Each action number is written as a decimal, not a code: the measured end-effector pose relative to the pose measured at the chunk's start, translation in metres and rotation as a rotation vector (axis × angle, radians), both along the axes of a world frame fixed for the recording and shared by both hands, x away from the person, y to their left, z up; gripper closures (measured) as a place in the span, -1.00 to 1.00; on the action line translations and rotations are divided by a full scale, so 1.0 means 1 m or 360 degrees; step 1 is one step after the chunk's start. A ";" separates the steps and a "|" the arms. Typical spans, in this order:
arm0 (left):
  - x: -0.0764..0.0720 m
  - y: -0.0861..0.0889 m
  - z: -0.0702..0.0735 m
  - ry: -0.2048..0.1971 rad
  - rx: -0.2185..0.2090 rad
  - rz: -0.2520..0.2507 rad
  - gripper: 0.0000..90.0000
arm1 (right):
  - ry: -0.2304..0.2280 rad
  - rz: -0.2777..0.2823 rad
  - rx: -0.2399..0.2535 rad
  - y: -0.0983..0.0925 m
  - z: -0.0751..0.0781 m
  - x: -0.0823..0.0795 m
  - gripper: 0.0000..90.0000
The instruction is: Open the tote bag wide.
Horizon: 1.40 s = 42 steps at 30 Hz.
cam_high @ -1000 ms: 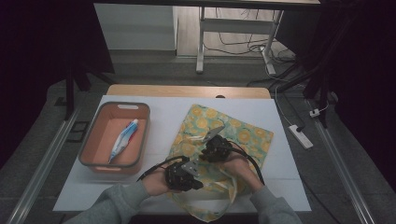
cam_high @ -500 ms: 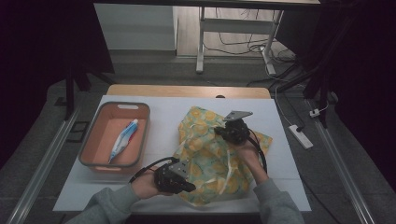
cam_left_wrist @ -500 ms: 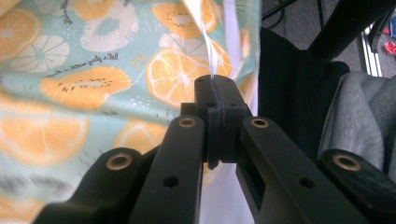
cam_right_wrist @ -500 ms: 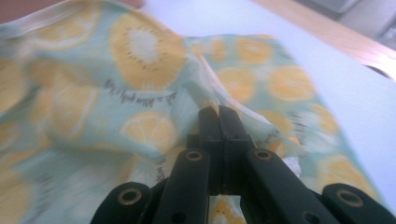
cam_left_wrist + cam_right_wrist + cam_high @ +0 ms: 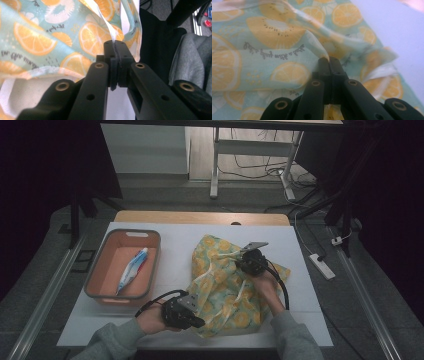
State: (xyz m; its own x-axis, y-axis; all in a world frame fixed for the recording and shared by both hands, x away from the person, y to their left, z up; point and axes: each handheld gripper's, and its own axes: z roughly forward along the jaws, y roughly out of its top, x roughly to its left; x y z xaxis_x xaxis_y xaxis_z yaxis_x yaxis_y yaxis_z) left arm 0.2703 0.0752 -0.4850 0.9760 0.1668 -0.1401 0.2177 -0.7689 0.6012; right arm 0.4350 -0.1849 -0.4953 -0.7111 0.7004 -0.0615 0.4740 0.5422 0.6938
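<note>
A pale teal cloth (image 5: 225, 290) printed with orange slices lies rumpled on the white table (image 5: 175, 245). My left gripper (image 5: 201, 321) is at the cloth's near left corner, by the table's front edge. In the left gripper view its jaws (image 5: 115, 45) are shut on a white-backed edge of the cloth (image 5: 50, 37). My right gripper (image 5: 237, 261) is over the far middle of the cloth and holds a fold up off the table. In the right gripper view its jaws (image 5: 329, 60) are shut on a pinched ridge of the cloth (image 5: 274, 32).
An orange tray (image 5: 95, 280) stands at the table's left with a blue and white tube (image 5: 131, 270) in it. A white power strip (image 5: 321, 266) lies on the floor to the right. Bare white table lies behind and to the right of the cloth.
My right gripper has moved away from me and to the right with the cloth in it, drawing the fabric up into a mound. The left gripper has stayed near the front edge.
</note>
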 end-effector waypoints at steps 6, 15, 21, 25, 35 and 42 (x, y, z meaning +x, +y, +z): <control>-0.001 0.003 0.005 -0.0089 -0.0119 0.0122 0.20 | -0.0075 0.0075 0.0153 0.009 0.025 -0.017 -0.03; 0.003 0.012 0.011 -0.0126 -0.0215 0.0250 0.00 | -0.0128 0.0211 0.0307 -0.001 0.072 -0.070 -0.23; 0.007 0.019 0.016 -0.0144 -0.0253 0.0314 -0.02 | -0.0087 0.0091 0.0123 -0.015 0.059 -0.104 -0.38; 0.010 0.025 0.020 -0.0147 -0.0282 0.0369 -0.02 | -0.0048 0.0002 0.0089 -0.027 0.047 -0.112 -0.44; 0.016 0.034 0.026 -0.0157 -0.0332 0.0440 -0.03 | 0.0103 -0.0055 0.0113 -0.019 0.017 -0.107 -0.47; 0.018 0.038 0.029 -0.0161 -0.0345 0.0460 -0.04 | 0.0018 -0.0049 -0.0042 -0.004 0.015 -0.108 0.39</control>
State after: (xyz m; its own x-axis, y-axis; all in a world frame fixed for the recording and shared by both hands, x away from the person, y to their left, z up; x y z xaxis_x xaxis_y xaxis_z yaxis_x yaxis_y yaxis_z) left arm 0.2886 0.1136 -0.4565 0.9036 0.4148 -0.1074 0.3384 -0.5370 0.7728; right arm 0.3268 -0.1888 -0.4808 -0.6899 0.7203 -0.0720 0.4986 0.5450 0.6740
